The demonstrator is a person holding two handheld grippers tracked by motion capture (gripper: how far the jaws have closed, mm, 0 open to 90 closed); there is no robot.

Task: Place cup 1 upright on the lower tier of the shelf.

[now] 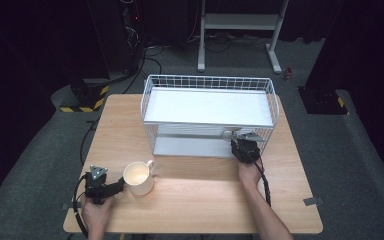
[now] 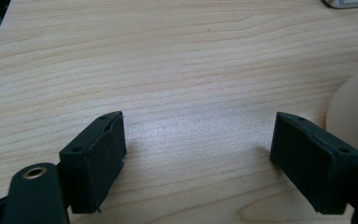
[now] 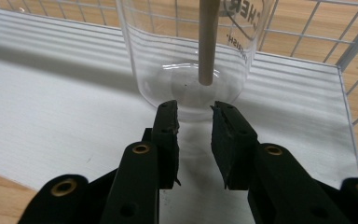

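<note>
A clear glass beaker point(image 3: 186, 56) with printed lettering stands on the white lower shelf point(image 3: 51, 107) of a wire rack point(image 1: 207, 107). A wooden stick point(image 3: 206, 42) stands inside it. My right gripper point(image 3: 196, 112) reaches into that shelf, its jaws drawn close together just short of the beaker's base, with nothing between them. In the high view the right gripper point(image 1: 242, 145) sits at the rack's front right. My left gripper point(image 2: 199, 122) rests low over the wooden table, jaws wide open and empty. A cream mug point(image 1: 139, 177) stands just right of the left gripper point(image 1: 117, 186).
The rack's wire walls point(image 3: 349, 56) close off the shelf's right and far sides. The rack's upper shelf point(image 1: 210, 106) covers the beaker from above. Bare tabletop point(image 1: 205, 200) lies between the two hands. Stands and cables sit on the floor beyond the table.
</note>
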